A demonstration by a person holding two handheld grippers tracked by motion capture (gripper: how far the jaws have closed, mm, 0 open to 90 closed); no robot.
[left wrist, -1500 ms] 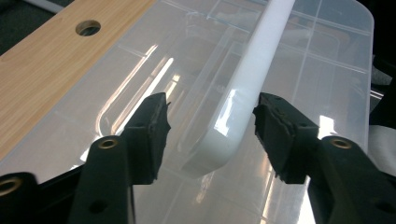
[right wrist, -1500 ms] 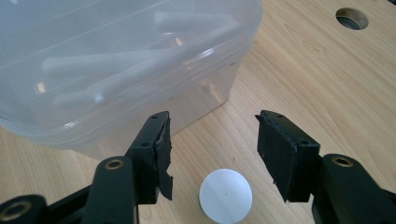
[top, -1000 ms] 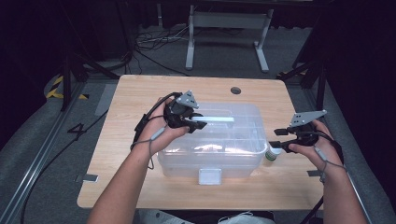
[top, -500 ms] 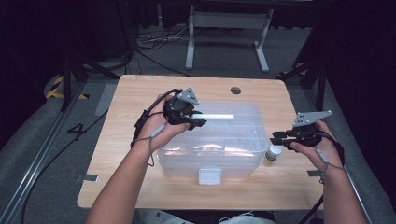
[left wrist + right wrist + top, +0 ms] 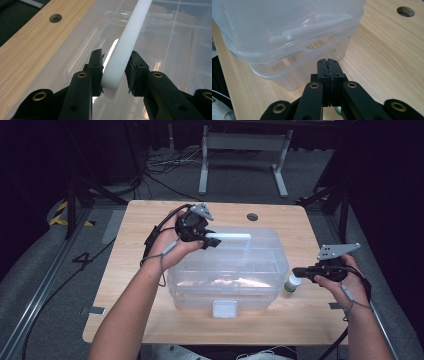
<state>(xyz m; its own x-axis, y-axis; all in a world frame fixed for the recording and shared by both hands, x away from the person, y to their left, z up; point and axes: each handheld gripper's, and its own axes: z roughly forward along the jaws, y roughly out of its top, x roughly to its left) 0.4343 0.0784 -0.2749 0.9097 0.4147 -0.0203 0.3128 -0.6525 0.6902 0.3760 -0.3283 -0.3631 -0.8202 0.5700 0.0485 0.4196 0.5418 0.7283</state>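
A white handle (image 5: 125, 50) lies along the top of a clear plastic storage box (image 5: 235, 270) at the middle of a wooden desk (image 5: 125, 270), its near end clamped between the pads of the left hand-held gripper (image 5: 114, 72), which sits above the box's rear left corner in the high view. A white latch (image 5: 224, 309) fronts the box. Just beside its right wall stands a small white bottle with a green band (image 5: 291, 284). Near it the right hand-held gripper (image 5: 329, 65) has just been closing; its jaws now meet with nothing between them, pointing toward the box's lower corner. A round cable hole (image 5: 252, 216) marks the desk's far edge.
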